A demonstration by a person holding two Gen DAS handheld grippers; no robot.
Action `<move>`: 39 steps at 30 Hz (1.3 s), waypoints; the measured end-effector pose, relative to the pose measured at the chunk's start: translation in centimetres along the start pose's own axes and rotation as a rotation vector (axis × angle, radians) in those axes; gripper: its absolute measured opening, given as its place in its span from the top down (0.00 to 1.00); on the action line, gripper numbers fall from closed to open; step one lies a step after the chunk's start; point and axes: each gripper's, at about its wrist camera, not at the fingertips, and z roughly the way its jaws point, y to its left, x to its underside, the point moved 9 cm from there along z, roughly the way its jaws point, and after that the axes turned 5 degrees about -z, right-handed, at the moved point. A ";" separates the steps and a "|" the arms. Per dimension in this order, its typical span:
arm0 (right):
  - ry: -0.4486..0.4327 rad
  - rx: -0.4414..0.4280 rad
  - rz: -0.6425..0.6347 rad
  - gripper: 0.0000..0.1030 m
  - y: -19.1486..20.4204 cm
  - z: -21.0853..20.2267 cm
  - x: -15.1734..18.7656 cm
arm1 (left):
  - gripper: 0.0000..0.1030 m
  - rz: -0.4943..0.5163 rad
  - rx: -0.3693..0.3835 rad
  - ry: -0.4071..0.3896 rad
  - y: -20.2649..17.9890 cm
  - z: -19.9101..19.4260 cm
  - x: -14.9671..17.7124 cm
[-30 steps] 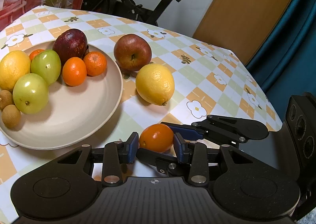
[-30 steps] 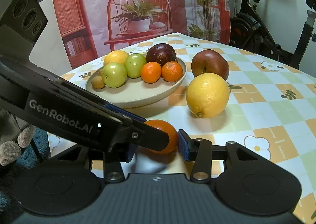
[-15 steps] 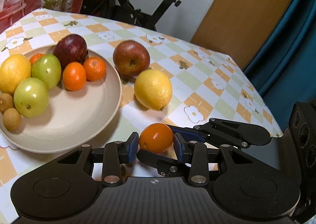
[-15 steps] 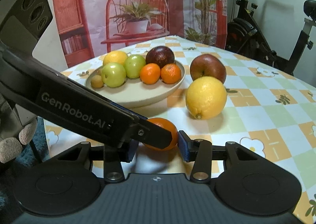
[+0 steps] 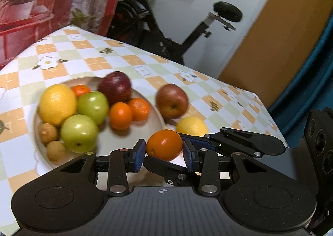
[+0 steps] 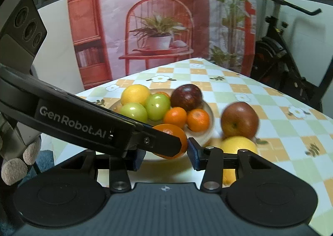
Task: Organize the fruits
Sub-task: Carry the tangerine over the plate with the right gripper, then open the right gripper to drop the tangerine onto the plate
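An orange (image 5: 164, 144) sits between the blue pads of both grippers at once, lifted off the table near the plate's near rim. My left gripper (image 5: 164, 153) is shut on it; my right gripper (image 6: 164, 153) is shut on it too, the orange (image 6: 177, 134) partly hidden behind the left gripper's finger. A beige plate (image 5: 145, 132) holds a lemon, two green apples, a dark red apple, several tangerines and small brown fruits. A red apple (image 5: 172, 100) and a lemon (image 5: 191, 126) lie on the table to the plate's right.
The checked tablecloth (image 5: 87, 63) covers the table; its far right edge (image 5: 258, 98) drops off near a blue curtain. An exercise bike (image 5: 166, 27) stands behind the table. The left gripper's body (image 6: 62, 115) crosses the right wrist view.
Both grippers have lifted the orange off the table and carried it toward the plate. The plate and loose fruits now sit lower and farther in view.
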 end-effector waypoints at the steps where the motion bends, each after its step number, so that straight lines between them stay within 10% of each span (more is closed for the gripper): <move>1: 0.004 -0.007 -0.009 0.55 0.2 0.6 -0.3 | 0.61 -0.008 -0.010 -0.001 0.4 0.1 -0.1; 39: 0.107 -0.218 0.163 0.55 3.1 6.6 -0.2 | 0.60 -0.102 -0.167 -0.065 5.6 -3.2 -1.0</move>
